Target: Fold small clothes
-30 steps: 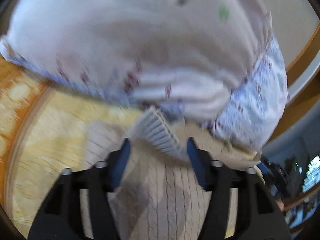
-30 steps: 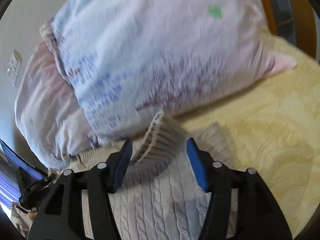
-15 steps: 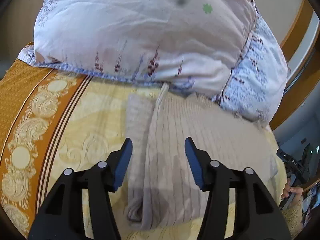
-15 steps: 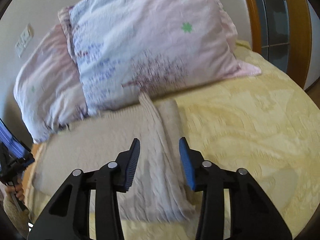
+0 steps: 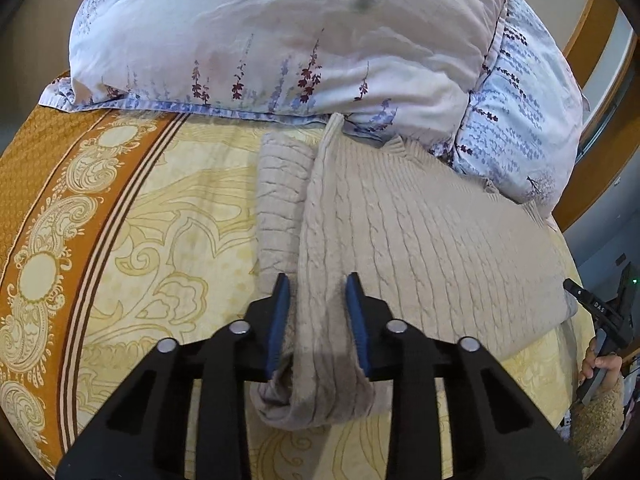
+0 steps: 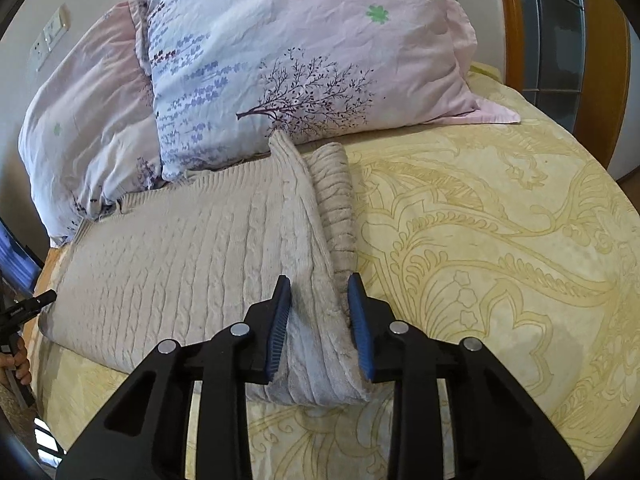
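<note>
A beige cable-knit sweater [image 5: 420, 240] lay flat on the bed [image 5: 168, 240], on a yellow patterned bedspread with an orange border at 9 o'clock in the left wrist view. Its far edge touched two floral pillows [image 5: 280, 40] at 12 o'clock. Each side edge of the sweater had a sleeve folded in along it, forming a raised ridge.

The left gripper [image 5: 316, 320] sat over the ridge at the sweater's near corner, at 6 o'clock in its view. Its jaws had just been closing, and the blue pads [image 5: 276, 320] stood on either side of the knit fold, touching or nearly touching it; whether they were clamped tight could not be told.

The right gripper [image 6: 318, 324] straddled the matching ridge [image 6: 316, 320] on the opposite edge, its jaws likewise having just been closing with the folded knit between them, the pads against its sides. A hand [image 5: 602, 364] held that gripper's handle at 4 o'clock in the left wrist view.
</note>
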A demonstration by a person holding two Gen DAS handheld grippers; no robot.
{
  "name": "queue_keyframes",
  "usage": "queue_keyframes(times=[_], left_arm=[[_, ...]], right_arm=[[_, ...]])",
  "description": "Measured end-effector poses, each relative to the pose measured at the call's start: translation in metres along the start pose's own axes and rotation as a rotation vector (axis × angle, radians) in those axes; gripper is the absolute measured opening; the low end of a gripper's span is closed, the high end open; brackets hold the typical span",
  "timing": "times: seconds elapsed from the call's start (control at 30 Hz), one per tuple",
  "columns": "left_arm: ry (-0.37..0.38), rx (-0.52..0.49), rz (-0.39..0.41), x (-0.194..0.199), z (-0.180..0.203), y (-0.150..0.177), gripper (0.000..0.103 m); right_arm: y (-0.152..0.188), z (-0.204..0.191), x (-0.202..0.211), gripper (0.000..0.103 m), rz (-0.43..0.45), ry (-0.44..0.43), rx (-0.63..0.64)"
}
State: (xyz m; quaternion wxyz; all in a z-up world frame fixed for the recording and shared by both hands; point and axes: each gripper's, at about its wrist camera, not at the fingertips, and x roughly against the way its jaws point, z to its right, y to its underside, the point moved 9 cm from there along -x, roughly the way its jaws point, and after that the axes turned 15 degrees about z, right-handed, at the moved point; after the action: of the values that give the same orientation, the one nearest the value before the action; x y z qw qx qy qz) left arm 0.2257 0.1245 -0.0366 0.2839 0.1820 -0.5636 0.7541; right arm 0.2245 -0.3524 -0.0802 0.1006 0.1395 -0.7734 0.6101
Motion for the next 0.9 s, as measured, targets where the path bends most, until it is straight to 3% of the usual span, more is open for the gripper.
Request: queue_keyframes(times=[0.1, 0.47, 0.63, 0.77, 0.9], left_arm=[[0.005, 0.002, -0.010, -0.001, 0.001, 0.003, 0.009], [0.055, 0.023, -0.001, 0.019, 0.004, -0.004, 0.007], [0.070, 0.004, -0.016, 0.025, 0.001, 0.002, 0.007], [0.035, -0.036, -0.030, 0.018, -0.005, 0.010, 0.007], [0.020, -0.044, -0.035, 0.010, -0.002, 0.008, 0.009]], right_arm=[[-0.001, -0.003, 0.003, 0.013, 0.019, 0.008, 0.027], [-0.017, -0.011, 0.032, 0.008, 0.095, -0.005, 0.010], [-0.001, -0.006, 0.034, 0.008, 0.061, 0.031, 0.010], [0.019, 0.009, 0.019, 0.008, -0.008, 0.103, 0.003], [0.019, 0.010, 0.013, 0.009, -0.018, 0.117, -0.018]])
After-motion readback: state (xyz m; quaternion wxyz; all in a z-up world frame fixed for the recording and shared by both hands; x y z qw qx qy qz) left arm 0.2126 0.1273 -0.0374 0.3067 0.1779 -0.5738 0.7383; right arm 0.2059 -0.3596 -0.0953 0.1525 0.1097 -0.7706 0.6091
